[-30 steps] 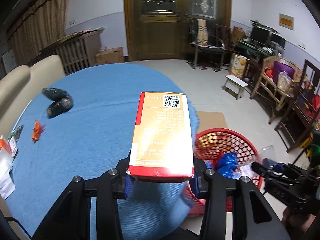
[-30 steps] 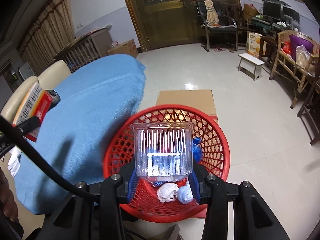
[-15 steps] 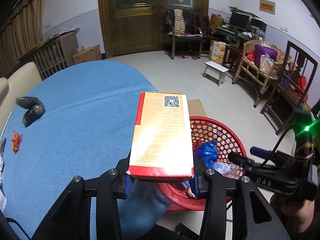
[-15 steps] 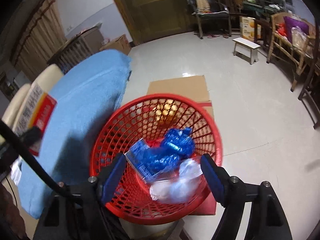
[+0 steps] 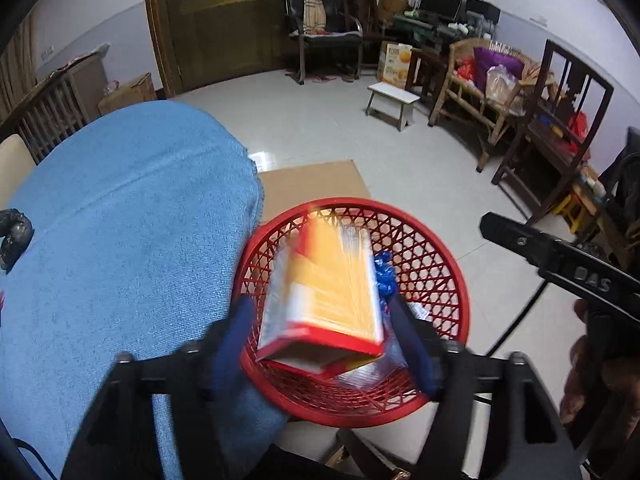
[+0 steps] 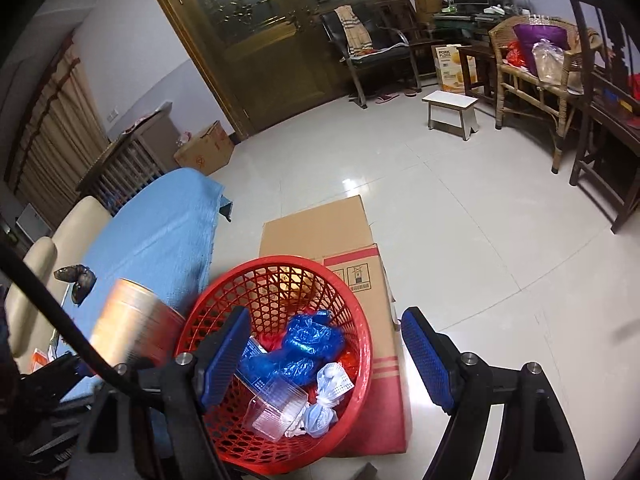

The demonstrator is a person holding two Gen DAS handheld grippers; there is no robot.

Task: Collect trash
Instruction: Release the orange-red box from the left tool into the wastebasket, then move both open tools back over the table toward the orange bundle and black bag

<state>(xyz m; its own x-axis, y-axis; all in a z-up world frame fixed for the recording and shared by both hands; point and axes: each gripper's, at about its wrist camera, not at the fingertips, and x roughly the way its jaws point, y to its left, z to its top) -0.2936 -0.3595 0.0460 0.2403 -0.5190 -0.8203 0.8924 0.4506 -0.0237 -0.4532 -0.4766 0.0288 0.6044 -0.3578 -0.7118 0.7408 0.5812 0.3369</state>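
Left gripper (image 5: 320, 336) above the red mesh basket (image 5: 440, 264), jaws just opened wide, blue pads clear of the orange and red carton (image 5: 328, 292), which is blurred, tilted, loose between the fingers and over the basket's near side; print on the carton too smeared to read. Right gripper (image 6: 324, 356) with jaws standing wide and nothing between them, having opened within the last second, pointed down at the basket's far edge and the floor beside it. Inside the basket: crumpled blue plastic bag (image 6: 308, 340), clear ribbed plastic cup (image 6: 276, 408) lying on its side, knotted white bag (image 6: 328, 392), a bit of red wrapper. Basket set on a flattened cardboard box (image 6: 320, 232) with red stripes and small handling symbols printed near its corner, text there too small to make out. Just left of the basket, a table under a blue cloth (image 5: 128, 240), with a crumpled black bag (image 5: 14, 236) near its far left edge. On the other gripper's black body at right in the left wrist view, raised letters "DAS" (image 5: 592, 280). Against the far wall, a yellow and white box (image 6: 454, 64) reading "PORK FLOSS", next to a small white stool (image 6: 450, 108).
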